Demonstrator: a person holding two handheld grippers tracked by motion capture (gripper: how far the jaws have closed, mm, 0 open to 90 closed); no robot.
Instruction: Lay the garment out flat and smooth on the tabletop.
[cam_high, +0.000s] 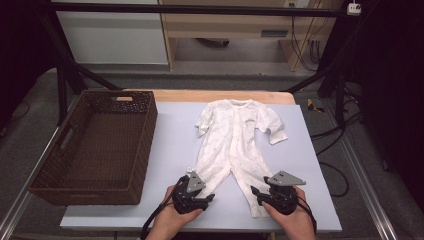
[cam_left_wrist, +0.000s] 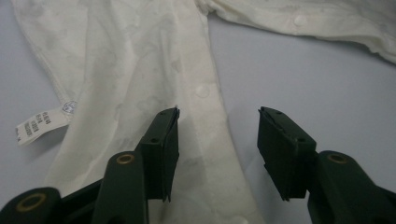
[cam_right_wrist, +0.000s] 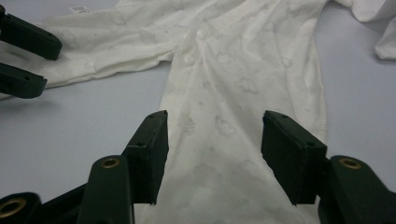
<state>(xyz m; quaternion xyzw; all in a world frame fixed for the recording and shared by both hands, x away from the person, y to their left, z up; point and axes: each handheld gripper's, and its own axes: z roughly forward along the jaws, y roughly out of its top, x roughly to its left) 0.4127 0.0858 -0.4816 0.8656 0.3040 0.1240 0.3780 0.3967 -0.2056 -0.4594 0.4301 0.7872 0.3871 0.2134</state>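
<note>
A pale lavender-grey mat (cam_high: 170, 150) covers the wooden table (cam_high: 220, 96), with grey floor and black frame legs around it and light cabinets beyond. At the left edge sits a dark brown woven basket (cam_high: 47, 172), rectangular, with cut-out handles; a strip of bare mat runs between it and the garment. In the middle lies a white baby romper (cam_high: 235, 135), soft cotton with a faint printed pattern and snap buttons, spread flat with its neck toward the far edge and its legs toward the person. A care label (cam_left_wrist: 37, 125) juts from the left leg's side seam. The left gripper (cam_high: 196, 192) hovers over the left leg's cuff, jaws apart with the leg's inner edge between them, not pinched. The right gripper (cam_high: 260, 195) stands over the right leg, jaws spread across the cloth, pressing nothing. Open mat lies right of the romper.
</note>
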